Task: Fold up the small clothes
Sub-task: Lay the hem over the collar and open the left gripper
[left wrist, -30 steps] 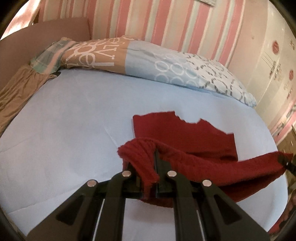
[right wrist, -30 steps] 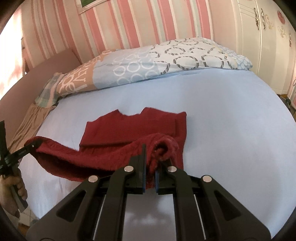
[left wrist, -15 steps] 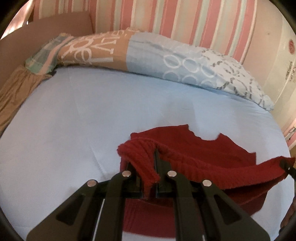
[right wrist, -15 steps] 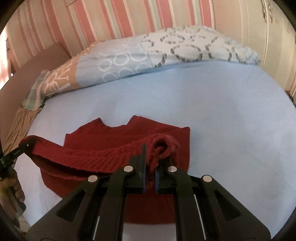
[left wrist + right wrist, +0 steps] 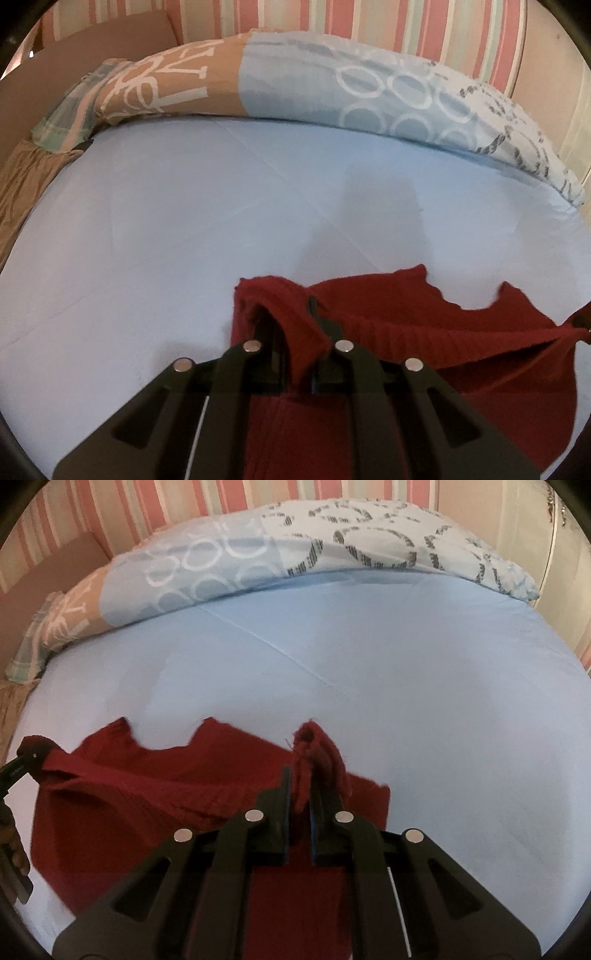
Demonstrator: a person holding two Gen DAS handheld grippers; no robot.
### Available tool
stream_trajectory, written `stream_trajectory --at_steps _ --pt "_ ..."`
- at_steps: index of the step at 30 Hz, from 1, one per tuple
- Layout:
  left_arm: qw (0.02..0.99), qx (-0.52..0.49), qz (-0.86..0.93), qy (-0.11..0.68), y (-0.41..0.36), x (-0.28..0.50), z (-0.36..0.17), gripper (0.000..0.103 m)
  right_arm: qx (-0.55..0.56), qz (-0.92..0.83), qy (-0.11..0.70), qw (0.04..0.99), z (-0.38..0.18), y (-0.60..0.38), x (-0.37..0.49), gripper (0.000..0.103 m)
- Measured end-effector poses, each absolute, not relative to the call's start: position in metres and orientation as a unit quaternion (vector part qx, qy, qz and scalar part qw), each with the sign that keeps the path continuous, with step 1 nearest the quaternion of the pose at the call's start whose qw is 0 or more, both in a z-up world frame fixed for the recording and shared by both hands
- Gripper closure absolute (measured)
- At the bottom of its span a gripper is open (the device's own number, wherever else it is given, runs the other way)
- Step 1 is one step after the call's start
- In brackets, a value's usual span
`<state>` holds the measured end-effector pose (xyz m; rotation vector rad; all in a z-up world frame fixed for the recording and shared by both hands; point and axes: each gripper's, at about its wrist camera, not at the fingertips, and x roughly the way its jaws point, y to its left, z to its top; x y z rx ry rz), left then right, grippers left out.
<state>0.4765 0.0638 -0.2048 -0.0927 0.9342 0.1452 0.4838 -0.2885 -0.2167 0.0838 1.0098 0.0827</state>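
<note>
A dark red knitted garment [image 5: 461,354] lies on the light blue bed sheet [image 5: 166,229], with its hem edge lifted and stretched between both grippers. My left gripper [image 5: 295,332] is shut on the hem's left corner. My right gripper [image 5: 300,790] is shut on the hem's right corner. In the right wrist view the garment [image 5: 147,797] spreads to the left, and the left gripper [image 5: 22,768] shows at the far left edge, holding its corner. The lifted hem is over the garment's neckline end.
A patterned blue and tan duvet [image 5: 295,81] lies bunched along the far side of the bed; it also shows in the right wrist view [image 5: 295,542]. A striped pink wall [image 5: 406,26] stands behind. A brown bed skirt [image 5: 22,177] hangs at the left.
Both grippers have carried the lifted hem forward over the garment toward its neckline, and have come lower and closer to the bed.
</note>
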Motion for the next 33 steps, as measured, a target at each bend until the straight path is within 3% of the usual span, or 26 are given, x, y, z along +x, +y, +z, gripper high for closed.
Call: stream_trajectory --at_steps 7,10,13,14,15,17,18,19,26,33 --pt "0.883 -0.031 0.078 0.463 0.059 0.513 -0.230 0.090 0.031 0.025 0.495 0.868 -0.237 -0.285 0.516 0.093" --pt "0.877 -0.034 0.079 0.472 0.060 0.522 -0.234 0.087 0.041 0.025 0.501 0.864 -0.242 -0.285 0.525 0.084" --pt "0.873 -0.044 0.071 0.481 0.064 0.523 -0.235 0.085 0.049 0.028 0.499 0.865 -0.238 -0.284 0.528 0.069" --pt "0.872 -0.052 0.064 0.482 0.066 0.523 -0.233 0.082 0.054 0.033 0.496 0.866 -0.236 -0.284 0.528 0.051" --pt "0.872 -0.065 0.057 0.482 0.068 0.523 -0.231 0.073 0.060 0.040 0.492 0.867 -0.232 -0.284 0.528 0.028" --pt "0.873 -0.092 0.041 0.477 0.074 0.520 -0.222 0.052 0.048 0.019 0.470 0.881 -0.220 -0.283 0.523 0.003" --pt "0.877 -0.094 0.045 0.469 0.076 0.518 -0.216 0.028 0.041 0.010 0.456 0.889 -0.213 -0.283 0.522 0.003" --pt "0.888 -0.085 0.061 0.448 0.078 0.515 -0.204 0.013 0.046 0.010 0.450 0.892 -0.206 -0.286 0.521 0.003" --pt "0.914 -0.045 0.039 0.401 0.066 0.490 -0.159 0.011 0.002 0.027 0.431 0.902 -0.178 -0.278 0.500 0.003" --pt "0.908 0.082 -0.034 0.408 -0.006 0.442 -0.189 0.011 -0.110 0.017 0.464 0.879 -0.210 -0.257 0.470 0.003"
